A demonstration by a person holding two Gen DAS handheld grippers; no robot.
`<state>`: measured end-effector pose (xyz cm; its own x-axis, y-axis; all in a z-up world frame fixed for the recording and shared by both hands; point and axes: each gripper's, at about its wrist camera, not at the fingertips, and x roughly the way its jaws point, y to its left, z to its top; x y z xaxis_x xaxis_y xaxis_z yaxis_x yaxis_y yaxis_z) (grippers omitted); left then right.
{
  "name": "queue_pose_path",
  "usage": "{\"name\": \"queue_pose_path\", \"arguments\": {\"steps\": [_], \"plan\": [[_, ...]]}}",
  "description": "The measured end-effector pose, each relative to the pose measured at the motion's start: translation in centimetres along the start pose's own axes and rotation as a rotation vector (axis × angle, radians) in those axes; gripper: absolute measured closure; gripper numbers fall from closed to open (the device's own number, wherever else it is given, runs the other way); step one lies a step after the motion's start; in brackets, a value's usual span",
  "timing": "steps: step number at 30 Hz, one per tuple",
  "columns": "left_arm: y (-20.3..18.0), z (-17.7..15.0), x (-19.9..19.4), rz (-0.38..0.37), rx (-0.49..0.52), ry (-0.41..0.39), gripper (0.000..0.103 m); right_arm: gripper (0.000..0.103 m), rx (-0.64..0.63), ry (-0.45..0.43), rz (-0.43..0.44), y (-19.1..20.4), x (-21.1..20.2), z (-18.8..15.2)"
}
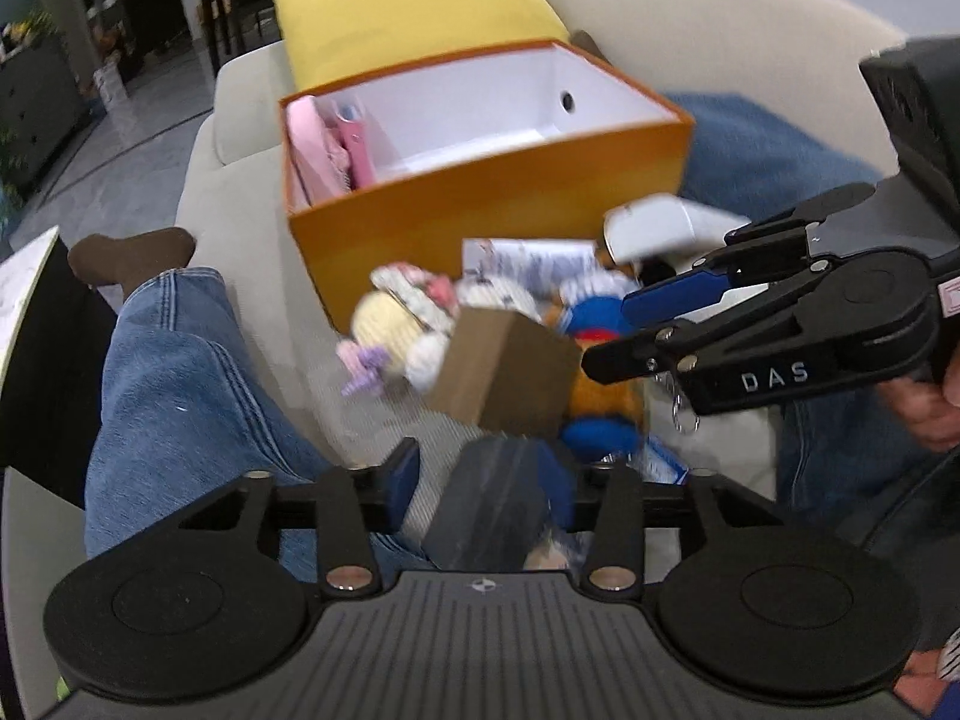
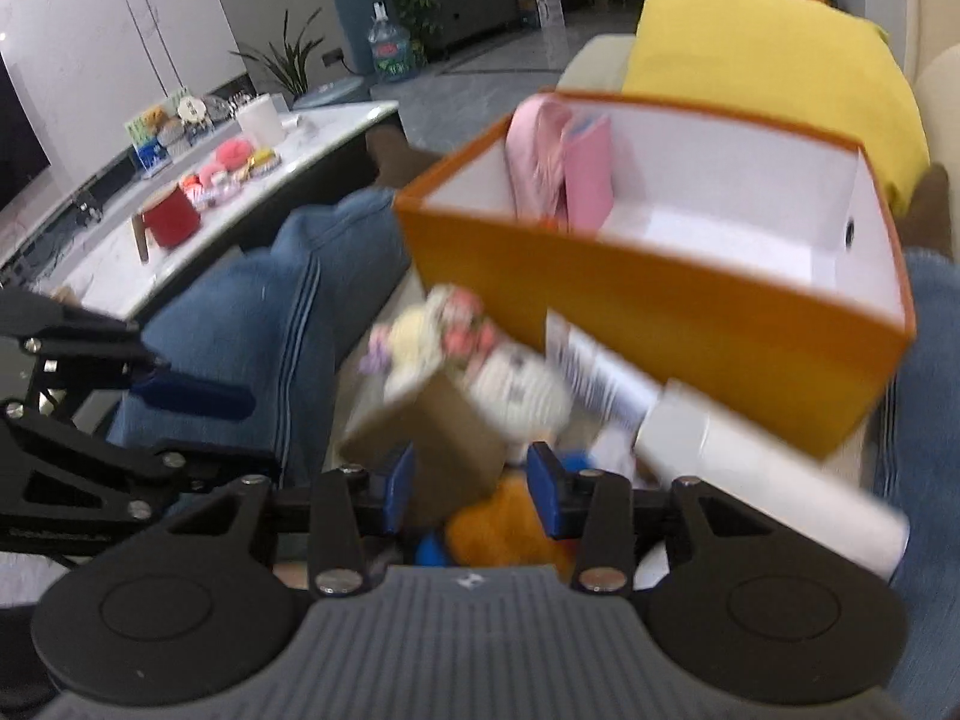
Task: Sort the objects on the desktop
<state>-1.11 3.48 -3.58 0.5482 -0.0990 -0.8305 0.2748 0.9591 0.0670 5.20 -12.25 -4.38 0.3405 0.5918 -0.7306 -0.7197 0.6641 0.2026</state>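
Note:
An open orange box (image 1: 480, 210) with a white inside stands on the sofa and holds pink items (image 1: 327, 147); it also shows in the right wrist view (image 2: 660, 306). In front of it lies a pile: a cream plush (image 1: 393, 315), a brown cardboard box (image 1: 507, 366), a white cylinder (image 1: 651, 228), a blue and orange plush (image 1: 600, 396). My left gripper (image 1: 480, 480) has a dark flat object (image 1: 492, 504) between its fingers. My right gripper (image 2: 471, 483) is open around the brown cardboard box (image 2: 444, 450), above the orange plush (image 2: 498, 534). The right gripper also shows in the left wrist view (image 1: 624, 324).
A yellow cushion (image 1: 414, 18) lies behind the box. The person's jeans legs (image 1: 180, 384) flank the pile. A low marble table (image 2: 198, 192) at the left carries a red mug (image 2: 171, 219) and several small items. A white leaflet (image 2: 600, 378) lies by the box.

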Motion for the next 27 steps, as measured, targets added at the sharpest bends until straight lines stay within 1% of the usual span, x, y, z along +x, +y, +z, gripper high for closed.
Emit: {"name": "queue_pose_path", "arguments": {"steps": [3, 6, 9, 11, 12, 16, 19, 22, 23, 25, 27], "plan": [[-1.3, -1.1, 0.8, 0.011, 0.049, 0.024, 0.05, 0.06, 0.007, 0.018, -0.007, 0.2, 0.3, -1.7], [-1.9, -1.6, 1.9, 0.033, 0.085, 0.042, 0.049, 0.06, 0.016, 0.041, -0.016, 0.2, 0.6, -2.9], [-1.9, -1.7, 3.2, 0.05, 0.1, 0.06, 0.049, 0.06, 0.013, 0.067, 0.018, 0.4, 1.0, -3.5], [-1.7, -1.8, 3.6, 0.038, 0.091, 0.068, 0.051, 0.06, 0.002, 0.082, 0.036, 0.7, 1.1, -3.9], [-1.6, -1.9, 3.8, 0.027, 0.08, 0.074, 0.058, 0.059, -0.002, 0.087, 0.043, 0.8, 1.2, -4.1], [-1.0, -2.1, 3.7, 0.038, 0.063, 0.065, 0.06, 0.057, -0.016, 0.119, 0.087, 1.6, 1.4, -4.6], [-0.3, -2.2, 3.3, 0.033, 0.024, 0.063, 0.062, 0.05, -0.053, 0.149, 0.135, 2.9, 1.6, -5.0], [0.4, -2.0, 3.0, 0.019, -0.02, 0.065, 0.062, 0.049, -0.102, 0.176, 0.175, 4.3, 1.8, -5.6], [0.7, -1.9, 3.0, 0.013, -0.034, 0.064, 0.062, 0.049, -0.118, 0.185, 0.182, 4.6, 1.9, -5.8], [0.9, -1.9, 3.0, 0.005, -0.053, 0.061, 0.062, 0.043, -0.156, 0.208, 0.184, 5.5, 2.3, -6.0], [1.1, -2.0, 3.0, 0.002, -0.059, 0.057, 0.062, 0.04, -0.197, 0.233, 0.178, 6.3, 2.8, -6.3]]}}
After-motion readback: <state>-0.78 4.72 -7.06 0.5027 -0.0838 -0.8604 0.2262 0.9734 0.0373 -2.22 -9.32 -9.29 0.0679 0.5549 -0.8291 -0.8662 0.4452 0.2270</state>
